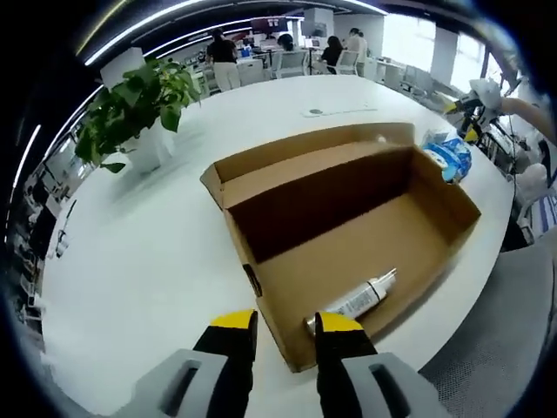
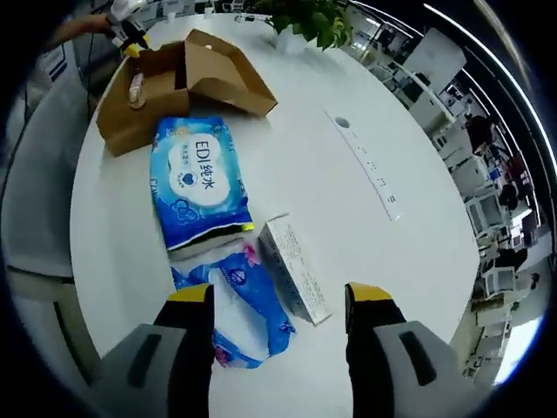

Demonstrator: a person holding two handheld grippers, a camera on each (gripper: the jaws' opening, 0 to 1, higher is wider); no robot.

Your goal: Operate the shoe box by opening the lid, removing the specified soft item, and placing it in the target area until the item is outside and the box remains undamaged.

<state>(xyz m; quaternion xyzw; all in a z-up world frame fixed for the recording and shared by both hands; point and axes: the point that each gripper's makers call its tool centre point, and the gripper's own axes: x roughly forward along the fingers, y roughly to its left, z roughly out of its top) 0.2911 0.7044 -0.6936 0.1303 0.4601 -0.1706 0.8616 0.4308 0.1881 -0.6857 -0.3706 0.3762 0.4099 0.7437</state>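
Observation:
The open cardboard shoe box (image 1: pixel 348 218) lies on the white table, its lid flap folded back. A white tube (image 1: pixel 355 300) lies inside near the front wall. My left gripper (image 1: pixel 287 324) is open, its yellow-tipped jaws either side of the box's near corner. Beyond the box lie blue soft packs (image 1: pixel 449 157), with the right gripper (image 1: pixel 474 111) above them. In the right gripper view, my right gripper (image 2: pixel 278 298) is open over a small blue soft pack (image 2: pixel 235 305) and a small white carton (image 2: pixel 296 270). A large blue wipes pack (image 2: pixel 196 183) lies between them and the shoe box (image 2: pixel 187 78).
A potted plant (image 1: pixel 144 100) stands on the table at the far left of the box. A long white strip (image 2: pixel 365 161) lies on the table right of the packs. The table's edge (image 1: pixel 474 270) curves close to the box. People sit at desks in the background.

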